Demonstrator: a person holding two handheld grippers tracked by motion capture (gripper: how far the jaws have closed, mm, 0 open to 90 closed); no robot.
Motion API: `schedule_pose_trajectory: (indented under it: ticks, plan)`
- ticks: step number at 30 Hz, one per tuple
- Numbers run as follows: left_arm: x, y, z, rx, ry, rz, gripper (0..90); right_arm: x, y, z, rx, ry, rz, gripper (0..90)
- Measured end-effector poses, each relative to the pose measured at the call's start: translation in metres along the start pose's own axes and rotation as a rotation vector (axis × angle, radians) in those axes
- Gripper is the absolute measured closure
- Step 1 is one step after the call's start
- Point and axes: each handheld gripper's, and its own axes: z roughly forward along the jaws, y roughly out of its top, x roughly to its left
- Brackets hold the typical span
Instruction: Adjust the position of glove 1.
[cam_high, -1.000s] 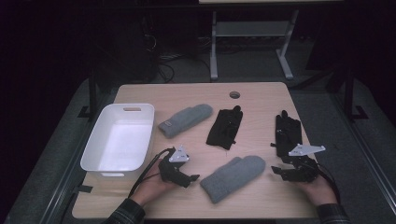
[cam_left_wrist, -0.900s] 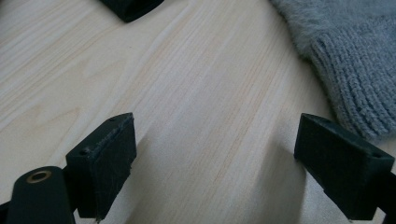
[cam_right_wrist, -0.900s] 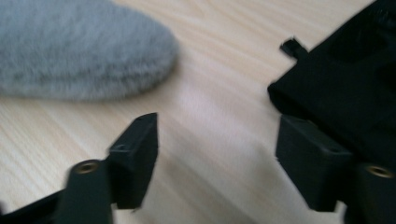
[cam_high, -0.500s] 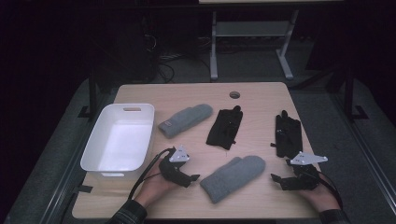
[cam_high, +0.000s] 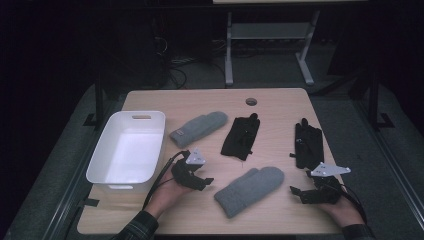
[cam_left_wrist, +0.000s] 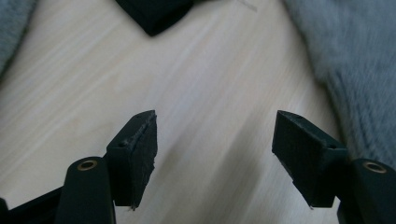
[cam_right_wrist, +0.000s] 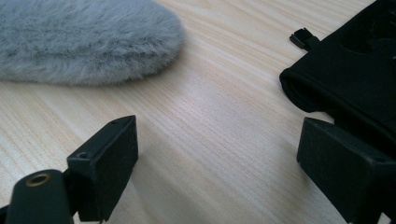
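Tongs: left (cam_high: 209, 180) & right (cam_high: 295, 191) seen open, nothing gripped, left just narrowing | grey mitten (cam_high: 250, 190): fuzzy, laid flat btwn them on surface (cam_high: 280, 100)

- A mitten (cam_high: 249, 190) lay on the bench (cam_high: 210, 102) between my left fingers (cam_high: 204, 181) and right fingers (cam_high: 296, 192).
- The tub (cam_high: 127, 176) sat at the bench's left edge.
- Three more gloves lay behind.

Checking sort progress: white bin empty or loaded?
Empty. The white bin shows a bare floor; all four gloves lie on the table.
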Motion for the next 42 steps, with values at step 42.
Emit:
schedule_pose_trajectory:
  ticks: [42]
  plan:
    - [0.145,0.100,0.046,0.054,0.187,-0.233,50.4,-0.001,-0.001,-0.001,0.003,-0.002,0.001,12.3]
